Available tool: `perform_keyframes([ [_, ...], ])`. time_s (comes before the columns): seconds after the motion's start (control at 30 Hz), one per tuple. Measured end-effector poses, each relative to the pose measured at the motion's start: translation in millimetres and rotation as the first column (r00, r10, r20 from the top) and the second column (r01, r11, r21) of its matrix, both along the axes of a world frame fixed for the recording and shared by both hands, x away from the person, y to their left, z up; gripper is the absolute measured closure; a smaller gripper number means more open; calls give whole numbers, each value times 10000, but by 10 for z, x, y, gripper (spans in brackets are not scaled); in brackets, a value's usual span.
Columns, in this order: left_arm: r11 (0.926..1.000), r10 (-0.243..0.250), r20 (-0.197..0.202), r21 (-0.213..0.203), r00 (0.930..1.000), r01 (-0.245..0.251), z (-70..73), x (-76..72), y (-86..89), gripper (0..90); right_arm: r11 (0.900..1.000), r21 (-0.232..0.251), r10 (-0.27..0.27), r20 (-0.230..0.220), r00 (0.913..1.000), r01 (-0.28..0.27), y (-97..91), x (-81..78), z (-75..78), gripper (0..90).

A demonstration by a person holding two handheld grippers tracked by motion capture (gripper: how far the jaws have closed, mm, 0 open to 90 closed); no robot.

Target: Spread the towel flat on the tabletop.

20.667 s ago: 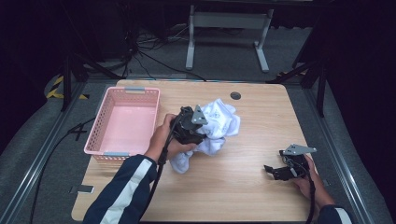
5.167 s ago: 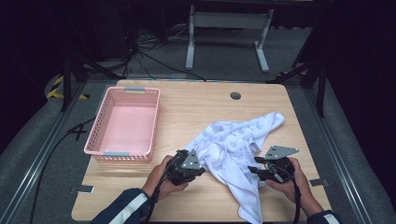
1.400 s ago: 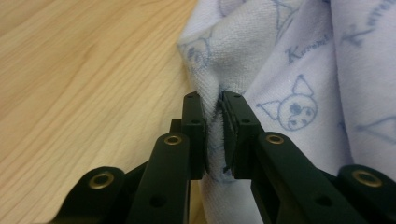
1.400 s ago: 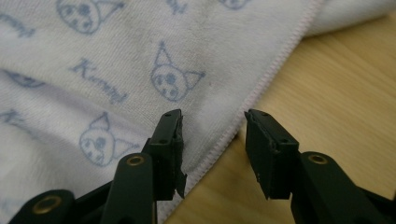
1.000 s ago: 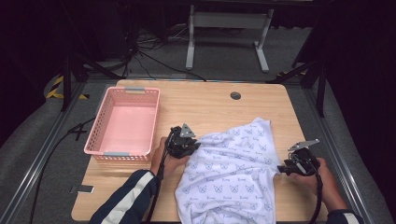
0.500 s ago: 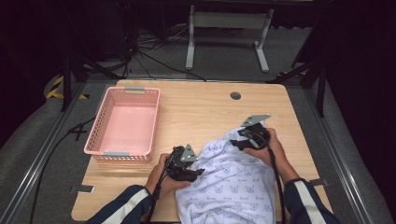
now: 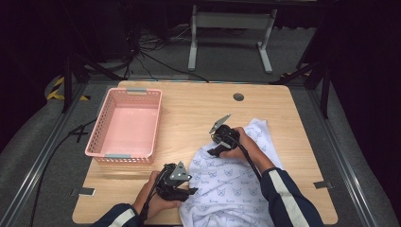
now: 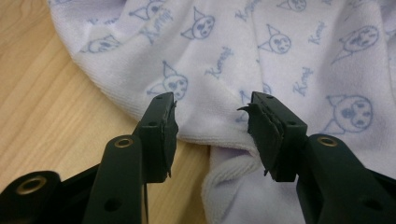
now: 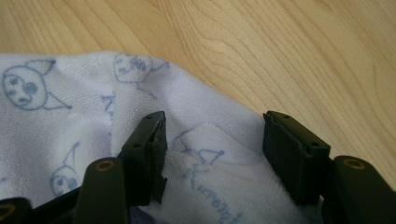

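A white towel (image 7: pixel 236 184) printed with blue cat faces lies folded on the near right part of the wooden table (image 7: pixel 198 109). My left gripper (image 7: pixel 189 190) is at the towel's near left edge. In the left gripper view its jaws (image 8: pixel 212 112) stand apart over the hem (image 8: pixel 219 140); they have just been closing a little and nothing is pinched. My right gripper (image 7: pixel 213 150) rests at the towel's far left corner. Its jaws (image 9: pixel 212 135) have just been opening and straddle a fold of towel (image 9: pixel 205 163) without pressing on it.
A pink plastic basket (image 7: pixel 120 160) stands on the left part of the table with nothing in it. A round cable hole (image 7: pixel 238 97) is near the far edge. Bare wood lies between basket and towel. A metal stand (image 7: pixel 227 21) is on the floor beyond.
My right hand swept left from the table's right side, carrying the towel's right part over onto itself. The left hand shifted toward the near edge. Both sets of jaws stand wider than a second ago.
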State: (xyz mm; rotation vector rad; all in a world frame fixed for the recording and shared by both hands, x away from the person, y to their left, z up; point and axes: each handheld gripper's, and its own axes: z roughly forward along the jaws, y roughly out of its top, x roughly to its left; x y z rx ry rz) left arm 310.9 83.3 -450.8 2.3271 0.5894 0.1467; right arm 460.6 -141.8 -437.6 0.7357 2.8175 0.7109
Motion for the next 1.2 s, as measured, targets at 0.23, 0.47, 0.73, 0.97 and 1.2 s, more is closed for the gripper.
perform_keyframes([
  [0.23, 9981, 581, -448, -156, 9973, -589, -97, -4, 88, 370, 9997, 250, 39, -408, 9992, -29, -23, 26, -27, 419],
  [0.47, 9986, 487, -540, -197, 9974, -498, -145, -33, 75, 392, 9981, -263, 560, 34, 9984, -559, 57, -24, -3, 761],
  [0.73, 9974, 655, -405, -270, 9970, -666, -150, -54, 71, 375, 9985, 353, 359, 1302, 9908, -408, -10, -95, 155, 814],
  [0.97, 9987, 519, -271, 0, 9983, -519, -130, -53, 61, 370, 9644, 2177, 850, 2817, 9557, -1500, -548, -774, 705, 815],
  [1.2, 9988, 451, -255, 189, 9987, -447, -100, -59, 44, 370, 9669, 1767, 1390, 2406, 9606, -1842, -1102, -1523, 490, 815],
])
